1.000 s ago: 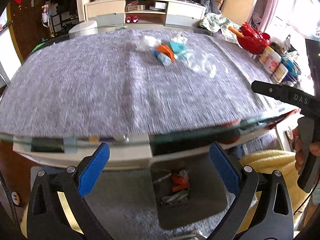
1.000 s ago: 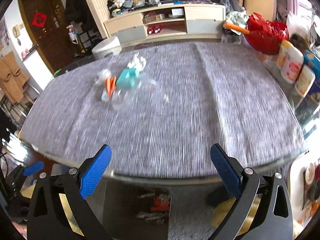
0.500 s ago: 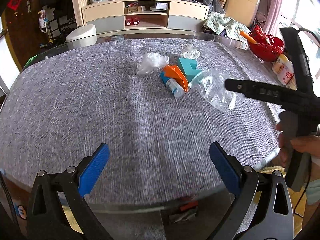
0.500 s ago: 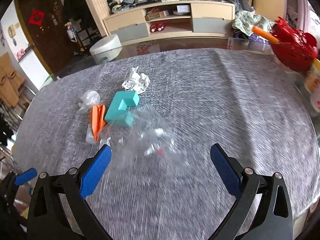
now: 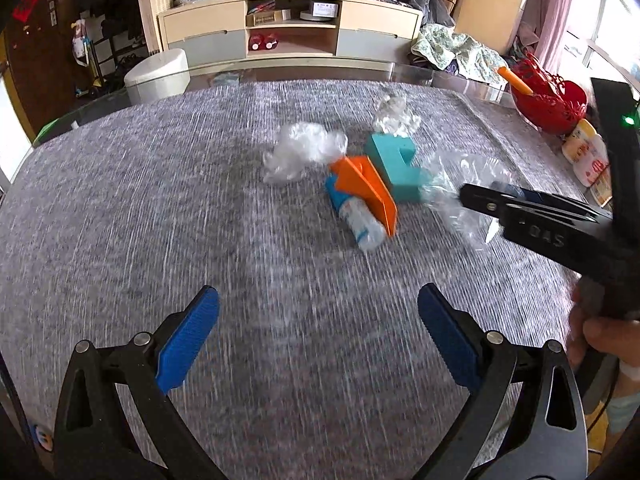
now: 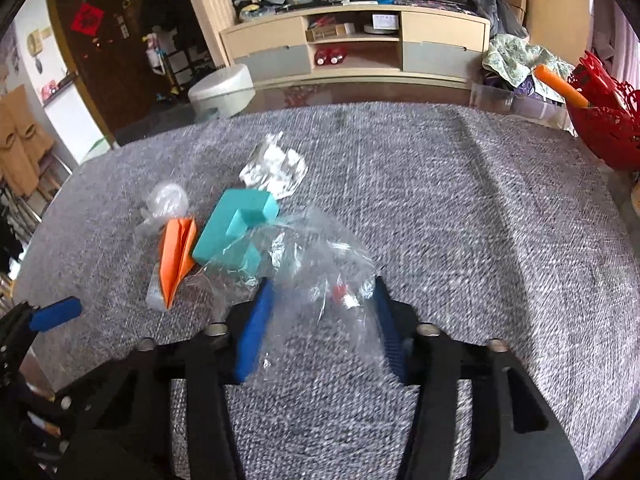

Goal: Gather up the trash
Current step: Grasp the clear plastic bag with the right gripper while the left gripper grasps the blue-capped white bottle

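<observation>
A pile of trash lies on the grey table mat (image 5: 160,208): a crumpled clear plastic bag (image 6: 320,264), a teal block (image 6: 236,228), an orange folded paper (image 6: 176,256), a small white and blue bottle (image 5: 360,224), a clear plastic wad (image 5: 300,152) and a crumpled foil ball (image 6: 276,168). My right gripper (image 6: 320,320) is half closed with its blue pads on both sides of the clear bag; it also shows in the left wrist view (image 5: 476,200) at the bag (image 5: 464,184). My left gripper (image 5: 316,344) is open and empty, nearer than the pile.
A red basket (image 6: 604,120) with an orange carrot-like thing stands at the table's far right. White jars (image 5: 584,152) stand near the right edge. A white bin (image 6: 224,88) and a TV cabinet (image 6: 356,52) are beyond the table.
Both grippers moved forward over the table toward the pile. My right gripper narrowed from wide open and now has the clear bag between its pads.
</observation>
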{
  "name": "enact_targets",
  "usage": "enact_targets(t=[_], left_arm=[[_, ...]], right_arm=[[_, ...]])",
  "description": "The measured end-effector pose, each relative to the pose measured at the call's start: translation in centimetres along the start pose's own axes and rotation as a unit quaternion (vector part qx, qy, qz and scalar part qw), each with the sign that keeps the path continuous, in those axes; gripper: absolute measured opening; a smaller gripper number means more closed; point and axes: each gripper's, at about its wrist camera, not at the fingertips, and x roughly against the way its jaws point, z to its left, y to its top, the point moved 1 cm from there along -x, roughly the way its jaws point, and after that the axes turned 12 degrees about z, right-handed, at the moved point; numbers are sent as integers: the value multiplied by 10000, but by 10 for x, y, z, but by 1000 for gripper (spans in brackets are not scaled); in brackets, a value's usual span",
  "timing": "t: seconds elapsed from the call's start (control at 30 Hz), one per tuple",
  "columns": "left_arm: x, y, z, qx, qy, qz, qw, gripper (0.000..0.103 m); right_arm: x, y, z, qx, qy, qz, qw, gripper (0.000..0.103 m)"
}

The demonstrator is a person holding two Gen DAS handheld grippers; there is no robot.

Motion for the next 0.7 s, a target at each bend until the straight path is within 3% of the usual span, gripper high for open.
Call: enact_targets(t=[0.07, 0.13, 0.2, 0.5, 0.7], left_arm=[[-2, 6, -1, 12, -16, -30, 10000, 87], [-5, 13, -1, 32, -19, -40, 10000, 82], [-8, 19, -1, 9, 53, -29, 10000, 78], [-28, 24, -11, -149, 237, 152, 9995, 77], [-31, 31, -10, -111, 319, -26, 9994, 73]], right_arm=[[4, 2, -6, -25, 73, -22, 10000, 26], [7, 3, -8, -21, 76, -20, 10000, 23], [10, 4, -10, -55, 148, -43, 9999, 23], [25, 8, -25, -167, 396, -167, 9989, 23], [21, 7, -32, -176, 435, -103, 9988, 23]])
